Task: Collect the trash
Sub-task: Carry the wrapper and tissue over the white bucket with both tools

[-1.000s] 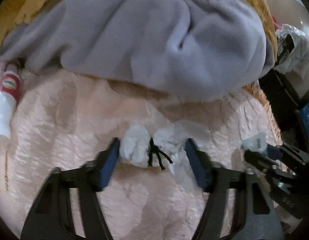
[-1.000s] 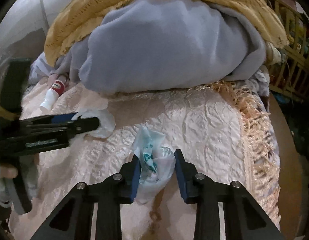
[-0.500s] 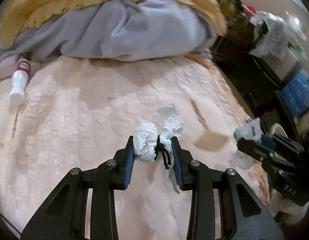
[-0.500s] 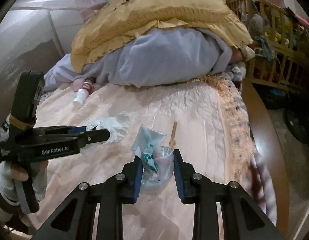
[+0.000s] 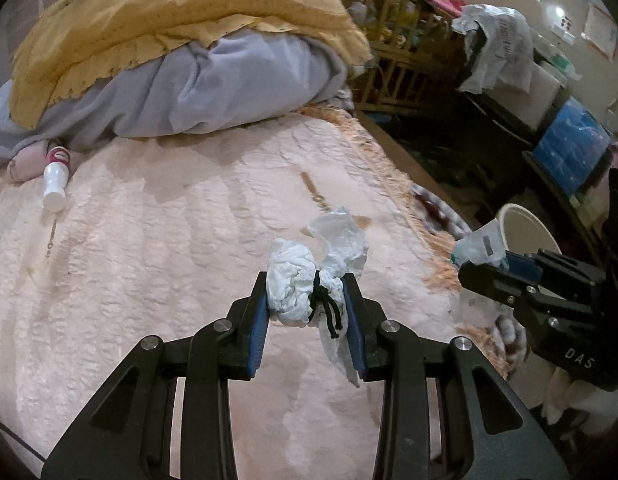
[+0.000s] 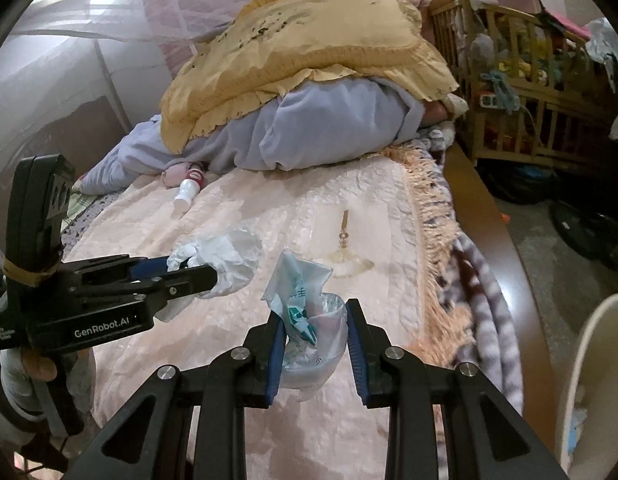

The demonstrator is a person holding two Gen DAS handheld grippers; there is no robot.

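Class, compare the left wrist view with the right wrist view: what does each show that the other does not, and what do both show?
Only the left wrist view shows the blue screen at the right and the black cord tying the white wad held in the left hand-held gripper.

Only the right wrist view shows the gauzy curtain and the person's hand on the left handle.

Both show the pink bedspread, yellow pillow, white bottle, cream bin, and the right hand-held gripper clamping a clear plastic wrapper.
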